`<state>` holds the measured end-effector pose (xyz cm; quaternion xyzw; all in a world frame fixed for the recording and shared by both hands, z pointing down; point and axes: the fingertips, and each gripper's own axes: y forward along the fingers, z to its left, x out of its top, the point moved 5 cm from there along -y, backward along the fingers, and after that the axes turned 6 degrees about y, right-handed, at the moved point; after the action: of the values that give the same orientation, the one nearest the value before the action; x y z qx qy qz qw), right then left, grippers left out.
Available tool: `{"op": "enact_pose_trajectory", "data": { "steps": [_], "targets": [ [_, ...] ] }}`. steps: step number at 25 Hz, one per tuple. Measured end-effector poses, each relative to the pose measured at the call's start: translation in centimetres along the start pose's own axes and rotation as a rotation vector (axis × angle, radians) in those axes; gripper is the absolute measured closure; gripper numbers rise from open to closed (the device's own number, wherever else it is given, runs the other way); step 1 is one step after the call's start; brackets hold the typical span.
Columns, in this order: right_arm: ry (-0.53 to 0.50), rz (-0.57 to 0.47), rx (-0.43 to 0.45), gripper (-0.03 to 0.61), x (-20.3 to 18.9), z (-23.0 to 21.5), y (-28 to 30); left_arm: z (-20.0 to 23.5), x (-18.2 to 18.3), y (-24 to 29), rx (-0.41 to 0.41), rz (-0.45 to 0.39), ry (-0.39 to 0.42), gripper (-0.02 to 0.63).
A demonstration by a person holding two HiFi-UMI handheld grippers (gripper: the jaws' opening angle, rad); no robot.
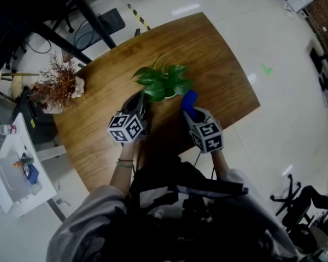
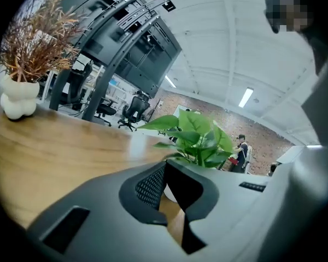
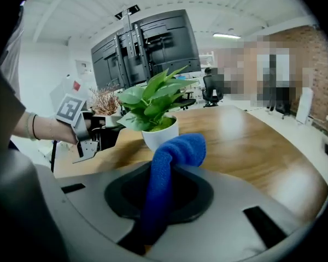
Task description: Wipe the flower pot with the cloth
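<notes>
On the table [image 1: 218,64], your forearms reach forward side by side: left gripper [image 1: 140,101], jaws apart and empty, just left of the pot [image 1: 171,95]; right gripper [image 1: 189,112] clamps the cloth [image 1: 189,99] near its right.

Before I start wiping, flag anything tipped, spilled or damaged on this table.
Nothing stands out. The flower pot stands upright on the wooden table, the white vase of dried twigs is upright too, and the blue cloth is pinched in the right gripper. No spill shows.
</notes>
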<state>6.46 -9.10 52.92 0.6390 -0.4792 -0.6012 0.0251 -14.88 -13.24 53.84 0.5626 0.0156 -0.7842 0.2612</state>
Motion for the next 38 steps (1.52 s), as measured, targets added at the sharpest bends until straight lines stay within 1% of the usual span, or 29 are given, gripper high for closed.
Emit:
{"op": "enact_pose_trajectory", "data": {
  "steps": [4, 8, 12, 16, 18, 22, 25, 28, 33, 38],
  "targets": [
    [0.065, -0.055, -0.024, 0.520, -0.9, 0.7, -2.0, -1.6, -1.1, -2.6, -0.018, 0.007, -0.008, 0.606],
    [0.108, -0.096, -0.032, 0.520, -1.6, 2.2, -3.8, -3.9, -1.8, -4.1, -0.068, 0.009, -0.012, 0.606],
    [0.142, -0.123, -0.040, 0.521, -2.5, 3.6, -5.1, -6.4, -1.8, -5.2, -0.131, 0.016, 0.030, 0.606],
    [0.141, -0.147, -0.045, 0.521, -3.7, 5.2, -6.6, -8.9, -2.1, -7.2, -0.166, 0.016, 0.073, 0.606],
    [0.130, -0.153, -0.041, 0.522, -4.4, 6.4, -7.2, -9.8, -2.5, -8.5, -0.171, 0.020, 0.092, 0.606],
    [0.135, -0.158, -0.025, 0.522, -5.7, 8.5, -8.5, -11.2, -3.9, -11.4, -0.167, 0.030, 0.084, 0.606],
    [0.133, -0.169, -0.017, 0.522, -6.4, 9.8, -9.0, -11.7, -5.2, -13.7, -0.167, 0.051, 0.104, 0.607],
    [0.135, -0.183, -0.006, 0.522, -6.8, 10.9, -8.9, -11.5, -6.0, -15.4, -0.158, 0.059, 0.110, 0.606],
    [0.131, -0.201, 0.013, 0.522, -7.3, 12.3, -8.8, -10.7, -6.3, -17.0, -0.140, 0.049, 0.119, 0.606],
    [0.121, -0.203, 0.015, 0.522, -7.9, 12.8, -9.0, -10.9, -6.9, -17.9, -0.143, 0.045, 0.124, 0.607]
  ]
}}
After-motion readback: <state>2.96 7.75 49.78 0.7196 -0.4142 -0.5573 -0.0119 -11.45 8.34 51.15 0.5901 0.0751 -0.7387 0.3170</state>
